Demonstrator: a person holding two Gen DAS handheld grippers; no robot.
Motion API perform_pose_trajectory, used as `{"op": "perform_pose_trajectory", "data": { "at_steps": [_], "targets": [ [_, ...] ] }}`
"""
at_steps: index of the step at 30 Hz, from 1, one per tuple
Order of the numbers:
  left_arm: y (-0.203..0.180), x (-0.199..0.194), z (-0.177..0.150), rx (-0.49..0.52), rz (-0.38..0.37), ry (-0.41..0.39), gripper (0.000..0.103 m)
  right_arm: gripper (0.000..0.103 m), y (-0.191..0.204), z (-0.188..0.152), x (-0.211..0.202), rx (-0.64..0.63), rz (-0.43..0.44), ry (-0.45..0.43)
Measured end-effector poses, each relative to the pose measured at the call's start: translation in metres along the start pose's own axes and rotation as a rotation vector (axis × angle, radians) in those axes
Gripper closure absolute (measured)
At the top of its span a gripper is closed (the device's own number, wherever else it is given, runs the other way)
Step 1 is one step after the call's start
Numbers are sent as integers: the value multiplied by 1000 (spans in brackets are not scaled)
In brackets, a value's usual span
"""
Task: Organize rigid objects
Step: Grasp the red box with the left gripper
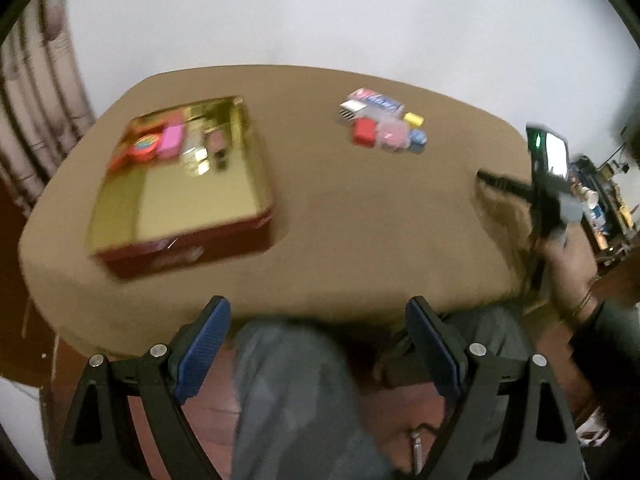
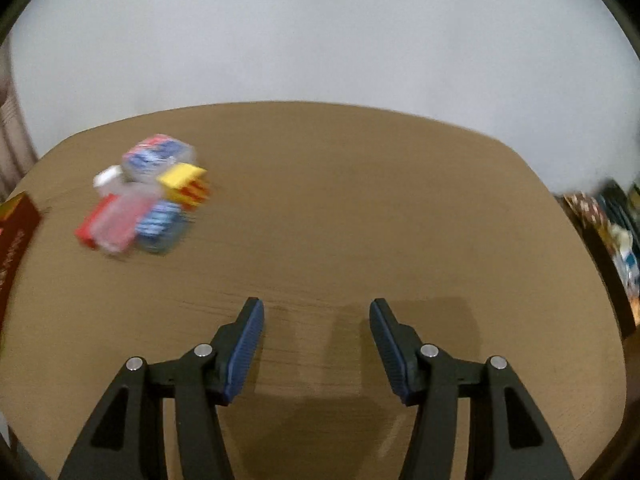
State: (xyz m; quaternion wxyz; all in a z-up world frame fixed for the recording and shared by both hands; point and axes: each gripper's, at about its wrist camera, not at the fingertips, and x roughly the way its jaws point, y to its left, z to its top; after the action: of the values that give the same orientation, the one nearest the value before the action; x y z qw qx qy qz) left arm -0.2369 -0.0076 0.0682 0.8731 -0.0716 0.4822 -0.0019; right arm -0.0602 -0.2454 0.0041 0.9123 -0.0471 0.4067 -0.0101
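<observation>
An open red tin with a gold inside [image 1: 188, 200] sits on the left of the brown table [image 1: 360, 208]; a round orange item [image 1: 142, 148], a pink box [image 1: 173, 141] and other small things lie in its far part. A cluster of small boxes [image 1: 382, 120] lies at the far middle; in the right wrist view this cluster [image 2: 146, 196] is at the left, with a yellow box [image 2: 185, 181] among them. My left gripper [image 1: 318, 312] is open and empty, held over the table's near edge. My right gripper [image 2: 316, 312] is open and empty above bare table; it also shows in the left wrist view [image 1: 520, 188].
A white wall [image 2: 320, 32] stands behind the table. The person's grey-trousered legs [image 1: 296, 392] are below the near edge. Cluttered shelves [image 2: 612, 232] stand to the right. The tin's red corner [image 2: 16, 220] shows at the left edge of the right wrist view.
</observation>
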Motion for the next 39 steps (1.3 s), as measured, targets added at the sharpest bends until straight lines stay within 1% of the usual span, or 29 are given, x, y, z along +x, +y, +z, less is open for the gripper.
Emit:
{"op": "perform_pose_trajectory", "data": {
  "at_steps": [2, 5, 6, 7, 9, 12, 13, 15, 17, 20, 22, 23, 24, 26, 27, 28, 30, 33, 35, 38, 39],
  "targets": [
    [-3, 11, 20, -6, -14, -4, 17, 47, -14, -5, 8, 37, 25, 18],
    [-17, 31, 53, -9, -64, 1, 17, 44, -27, -5, 6, 79, 81, -1],
    [-25, 39, 67, 3, -80, -7, 17, 40, -26, -5, 9, 79, 88, 10],
    [-32, 45, 77, 12, -80, -11, 17, 37, -26, -5, 11, 75, 97, 21],
    [-46, 62, 100, 53, -121, -14, 17, 37, -29, -6, 8, 72, 114, 5],
    [-63, 92, 129, 116, -169, 16, 19, 37, -43, -8, 5, 102, 161, -3],
    [-67, 100, 134, 142, -185, 25, 21, 37, -48, -9, 3, 116, 178, -12],
    [-74, 118, 146, 182, -193, 61, 27, 37, -45, -10, -2, 125, 200, -13],
    [-79, 131, 152, 210, -211, 90, 28, 37, -39, -8, -8, 122, 209, -13],
    [-83, 138, 157, 252, -191, 88, 29, 37, -45, -9, -11, 119, 235, -15],
    [-78, 141, 158, 251, -147, 72, 29, 37, -41, -8, -15, 121, 242, -14],
    [-73, 147, 161, 241, -116, 72, 29, 36, -41, -8, -16, 121, 245, -15],
    [-69, 153, 163, 233, -105, 87, 29, 36, -39, -8, -14, 119, 247, -14],
    [-62, 168, 166, 234, -109, 133, 35, 36, -42, -10, -17, 115, 250, -13],
    [-59, 175, 165, 248, -103, 159, 40, 36, -41, -10, -17, 115, 251, -12],
    [-57, 182, 165, 263, -85, 176, 45, 36, -43, -10, -19, 115, 253, -12],
    [-52, 193, 164, 274, -47, 210, 49, 35, -45, -11, -20, 118, 258, -13],
    [-43, 203, 166, 267, -43, 238, 49, 35, -47, -11, -23, 119, 261, -12],
    [-42, 205, 169, 282, -38, 235, 49, 35, -47, -11, -22, 119, 261, -11],
    [-46, 206, 175, 296, -64, 221, 49, 35, -46, -11, -22, 118, 263, -10],
    [-49, 207, 176, 311, -57, 217, 48, 35, -46, -11, -22, 118, 263, -10]
  ]
}}
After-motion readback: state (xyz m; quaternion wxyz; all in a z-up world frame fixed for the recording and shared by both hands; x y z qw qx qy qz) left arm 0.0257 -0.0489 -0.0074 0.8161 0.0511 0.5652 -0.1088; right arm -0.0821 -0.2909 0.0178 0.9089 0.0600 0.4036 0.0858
